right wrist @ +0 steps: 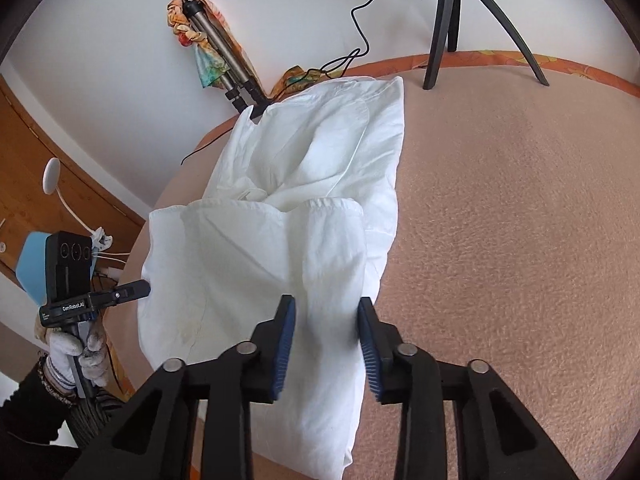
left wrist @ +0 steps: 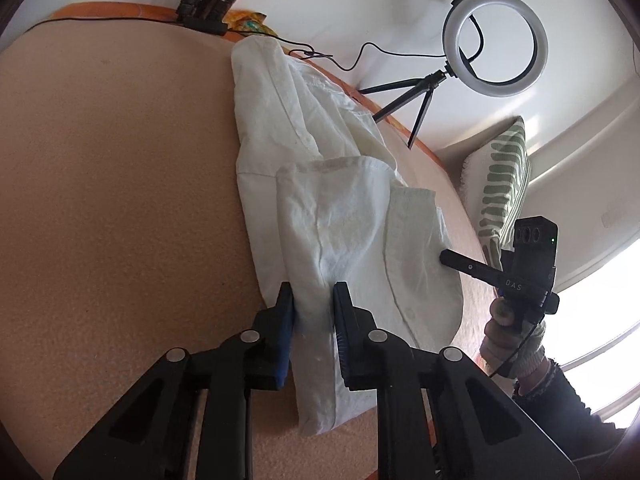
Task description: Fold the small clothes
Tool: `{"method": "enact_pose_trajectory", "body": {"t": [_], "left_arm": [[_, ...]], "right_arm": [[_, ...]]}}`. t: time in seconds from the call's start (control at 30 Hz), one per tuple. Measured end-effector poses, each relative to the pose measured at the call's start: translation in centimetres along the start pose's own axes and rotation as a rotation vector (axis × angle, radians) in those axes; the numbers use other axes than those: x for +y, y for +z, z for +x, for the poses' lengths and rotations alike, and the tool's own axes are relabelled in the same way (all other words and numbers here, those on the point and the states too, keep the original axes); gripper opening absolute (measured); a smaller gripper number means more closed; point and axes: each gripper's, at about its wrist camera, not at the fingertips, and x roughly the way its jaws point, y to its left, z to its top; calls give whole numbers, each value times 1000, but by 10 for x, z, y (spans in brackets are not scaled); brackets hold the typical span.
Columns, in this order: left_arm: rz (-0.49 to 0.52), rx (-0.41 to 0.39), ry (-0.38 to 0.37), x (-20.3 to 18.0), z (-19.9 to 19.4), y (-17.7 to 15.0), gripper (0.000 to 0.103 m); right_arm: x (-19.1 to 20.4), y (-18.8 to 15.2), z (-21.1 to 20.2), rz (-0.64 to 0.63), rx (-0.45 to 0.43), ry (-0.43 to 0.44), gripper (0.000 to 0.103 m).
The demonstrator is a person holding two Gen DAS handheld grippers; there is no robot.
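Note:
A white shirt [left wrist: 320, 184] lies crumpled and partly folded along the pinkish blanket-covered surface [left wrist: 120, 180]. In the left wrist view my left gripper [left wrist: 313, 292] is shut on a fold at the shirt's near end, and the fabric fills the gap between the blue pads. The right gripper [left wrist: 442, 258], held in a gloved hand [left wrist: 508, 328], touches the shirt's right edge. In the right wrist view my right gripper [right wrist: 326, 306] is shut on a thick fold of the shirt [right wrist: 304, 168]. The left gripper [right wrist: 146, 290] meets the cloth's left edge there.
A ring light on a small tripod [left wrist: 494, 42] stands at the far right edge of the surface, its legs [right wrist: 444, 20] behind the shirt. A folded tripod draped in coloured cloth [right wrist: 212, 56] and a black cable [right wrist: 360, 28] are at the back. A striped cushion [left wrist: 506, 184] lies beyond the right edge.

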Motion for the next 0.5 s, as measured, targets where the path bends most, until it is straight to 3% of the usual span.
{"method": "enact_pose_trajectory", "body": {"t": [0.13,0.3,0.37,0.4,0.5], "left_arm": [[96,-39,-8,-18,-3,6,12],[99,41,91,1,27,10,13],[146,39,132,-4,26,8,18],[154,31,143,-7,21,8,22],[173,-57,195,-15,-6,5,23]], "right_arm": [[6,-3,-20,-8,-54,11,7],[-5,-3,-15,38,-38,-40,8],[-4,-3,-8,20,-10,-84,19],[0,-2,-6,-7,-1,-131,30],[16,-2,-19,-112,-71,-240,35]]}}
